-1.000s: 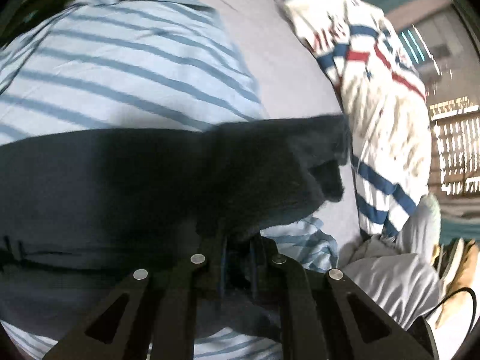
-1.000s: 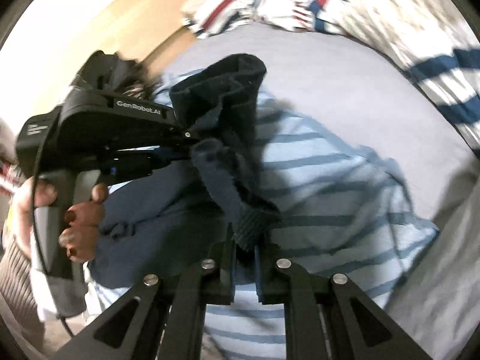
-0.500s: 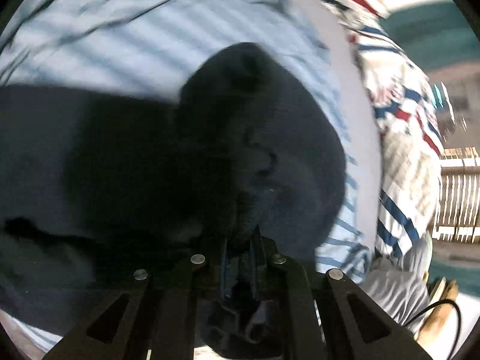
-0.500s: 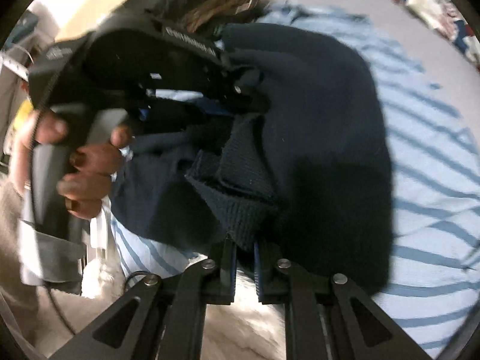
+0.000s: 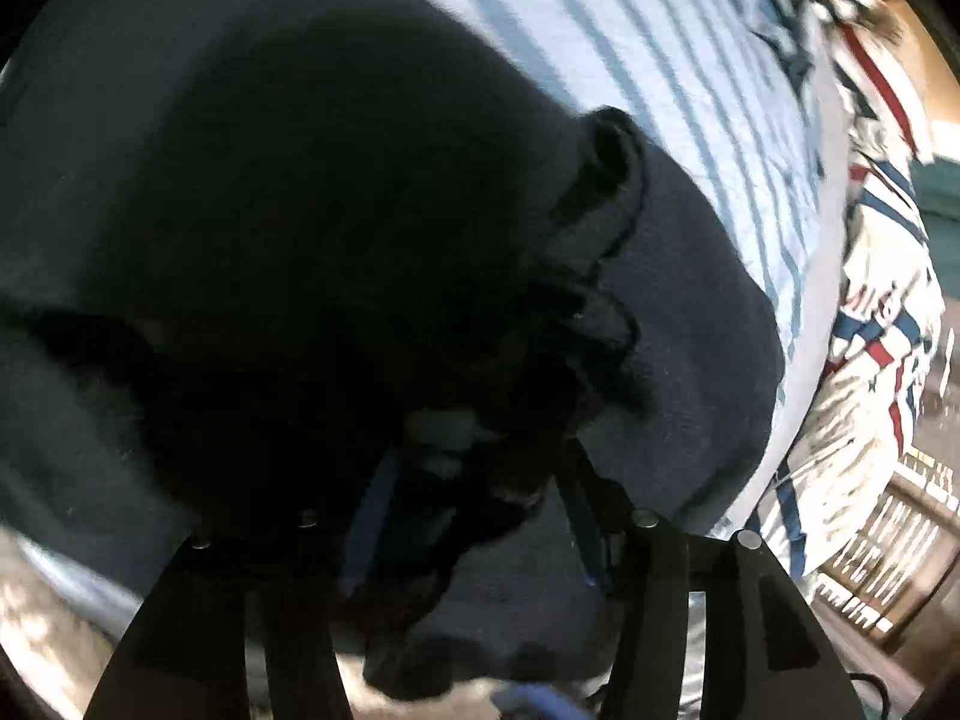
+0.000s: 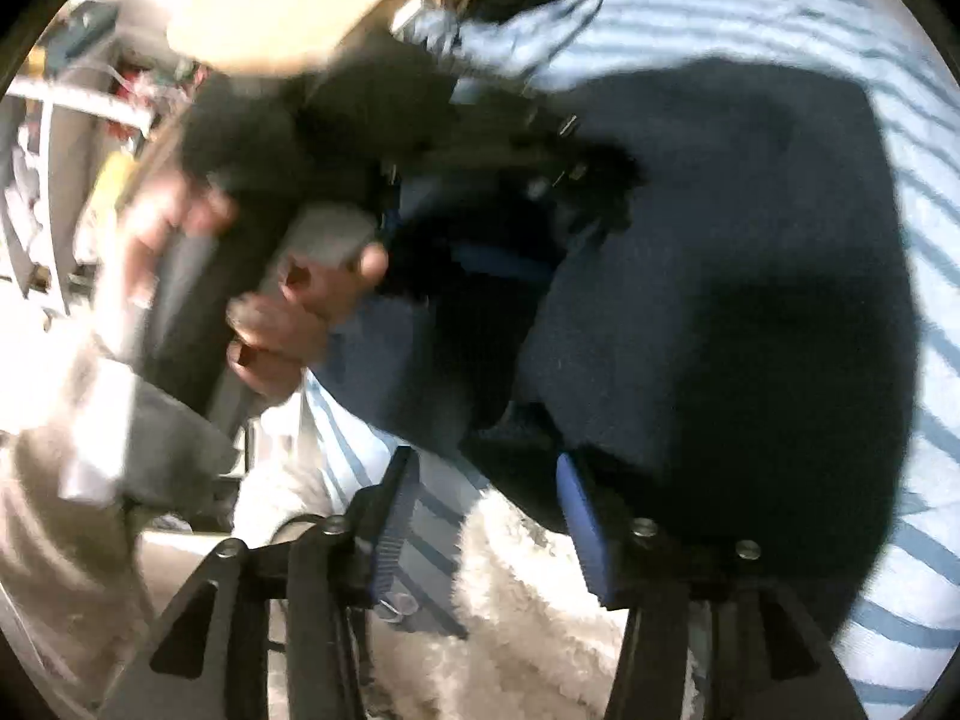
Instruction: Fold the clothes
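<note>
A: State of each hand-held gripper?
B: Left hand-held gripper (image 5: 474,516) and right hand-held gripper (image 6: 486,516): jaws just opened, apart; fabric between the left's, unpinched.
A: Garment?
B: Navy knit sweater (image 6: 750,276), thick and soft, folded near the striped bed's (image 6: 924,210) near edge; withdraw straight back; avoid snagging the fold.

A home bedroom: striped bedsheet (image 5: 690,60), patterned quilt (image 5: 864,360).

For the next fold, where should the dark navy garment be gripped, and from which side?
Probably the navy garment's near folded edge, where it overhangs the striped sheet, coming in low from the near side: the right gripper is open beside that edge.
</note>
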